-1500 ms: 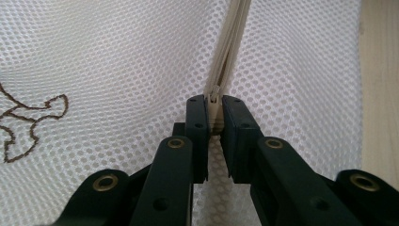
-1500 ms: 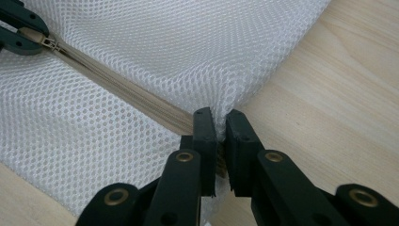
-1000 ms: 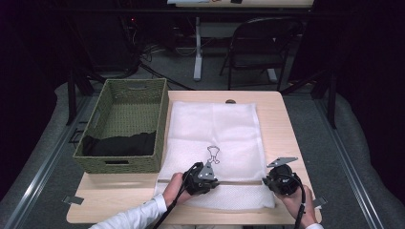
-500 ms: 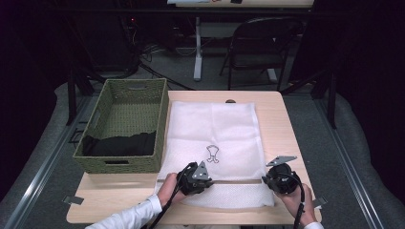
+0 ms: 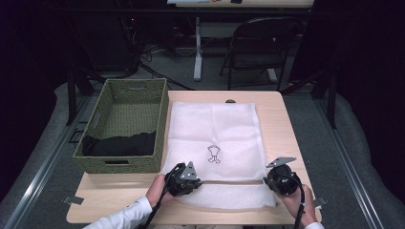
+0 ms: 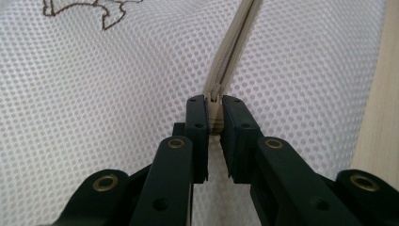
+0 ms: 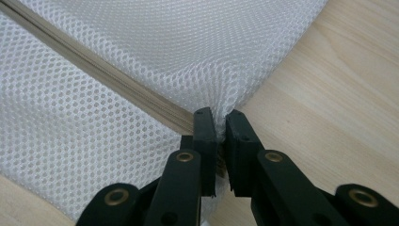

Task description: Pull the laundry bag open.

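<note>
Both grippers (image 5: 191, 177) (image 5: 273, 177) clamp the mesh bag (image 5: 215, 133) low.

Dark room; grey carpet floor (image 5: 334, 143); black folding chair (image 5: 260, 47) behind the light wooden table (image 5: 286, 124).

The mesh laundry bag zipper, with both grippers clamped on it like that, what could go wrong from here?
The left gripper pinches only the small zipper pull, so it could slip out mid-slide. The right gripper holds just the edge of the mesh bag by the zipper's end; a hard tug might tear the netting or pull it free. The loose mesh beside the zipper could also snag in the slider.
</note>
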`<state>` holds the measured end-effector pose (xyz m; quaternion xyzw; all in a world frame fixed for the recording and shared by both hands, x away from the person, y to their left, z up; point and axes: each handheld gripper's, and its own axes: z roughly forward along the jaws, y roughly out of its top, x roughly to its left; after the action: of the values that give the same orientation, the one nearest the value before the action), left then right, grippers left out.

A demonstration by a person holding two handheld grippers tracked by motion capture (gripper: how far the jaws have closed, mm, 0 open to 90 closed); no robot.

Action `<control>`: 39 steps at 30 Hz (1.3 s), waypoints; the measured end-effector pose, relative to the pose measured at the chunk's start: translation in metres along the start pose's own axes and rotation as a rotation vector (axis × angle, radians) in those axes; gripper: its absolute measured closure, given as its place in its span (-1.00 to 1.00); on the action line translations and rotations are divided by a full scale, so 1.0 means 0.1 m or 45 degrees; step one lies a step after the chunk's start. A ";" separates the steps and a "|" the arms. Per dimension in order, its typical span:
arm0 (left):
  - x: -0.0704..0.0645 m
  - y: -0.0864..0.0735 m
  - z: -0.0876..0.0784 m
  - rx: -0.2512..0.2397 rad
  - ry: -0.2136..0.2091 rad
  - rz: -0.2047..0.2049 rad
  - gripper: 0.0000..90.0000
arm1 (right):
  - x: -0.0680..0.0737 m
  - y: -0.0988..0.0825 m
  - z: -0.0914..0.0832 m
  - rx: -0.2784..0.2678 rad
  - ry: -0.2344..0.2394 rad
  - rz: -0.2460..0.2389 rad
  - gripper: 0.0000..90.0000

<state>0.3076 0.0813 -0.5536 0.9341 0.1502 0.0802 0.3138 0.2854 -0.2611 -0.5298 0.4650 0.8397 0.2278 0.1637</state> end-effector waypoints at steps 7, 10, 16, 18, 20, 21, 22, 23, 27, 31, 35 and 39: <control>0.07 -0.13 -0.12 0.017 0.014 -0.034 0.81 | -0.01 -0.02 0.01 0.011 -0.014 0.003 0.88; 0.09 -0.20 -0.17 0.028 0.032 -0.047 0.81 | -0.02 0.00 0.01 0.005 -0.022 -0.002 0.88; 0.17 -0.39 -0.30 0.038 0.058 -0.112 0.81 | -0.04 -0.03 0.00 0.010 -0.027 0.010 0.88; 0.16 -0.43 -0.34 0.046 0.063 -0.101 0.81 | -0.04 -0.03 0.01 0.014 -0.032 0.012 0.88; 0.19 -0.47 -0.39 0.041 0.069 -0.115 0.81 | -0.04 -0.02 0.01 0.016 -0.038 0.000 0.88; 0.20 -0.49 -0.40 0.040 0.076 -0.127 0.81 | -0.03 -0.01 0.02 0.016 -0.045 -0.006 0.88; 0.21 -0.52 -0.41 0.042 0.086 -0.138 0.81 | -0.03 -0.01 0.02 0.018 -0.040 -0.004 0.88; 0.22 -0.55 -0.43 0.041 0.084 -0.154 0.81 | -0.03 -0.02 0.02 0.020 -0.040 -0.003 0.88; 0.23 -0.63 -0.52 0.043 0.106 -0.169 0.81 | -0.03 0.00 0.00 0.019 -0.072 -0.027 0.88; 0.29 -0.76 -0.65 0.051 0.138 -0.206 0.81 | -0.04 -0.01 0.03 0.028 -0.070 -0.024 0.88; 0.35 -0.89 -0.71 0.076 0.148 -0.243 0.81 | -0.06 -0.02 0.02 0.027 -0.085 -0.019 0.88; 0.35 -0.90 -0.69 0.102 0.151 -0.231 0.81 | -0.03 0.00 0.04 0.040 -0.091 -0.035 0.88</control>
<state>0.3030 0.1997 -0.5519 0.9221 0.2554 0.1006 0.2727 0.2884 -0.2628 -0.5330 0.4636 0.8432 0.1956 0.1893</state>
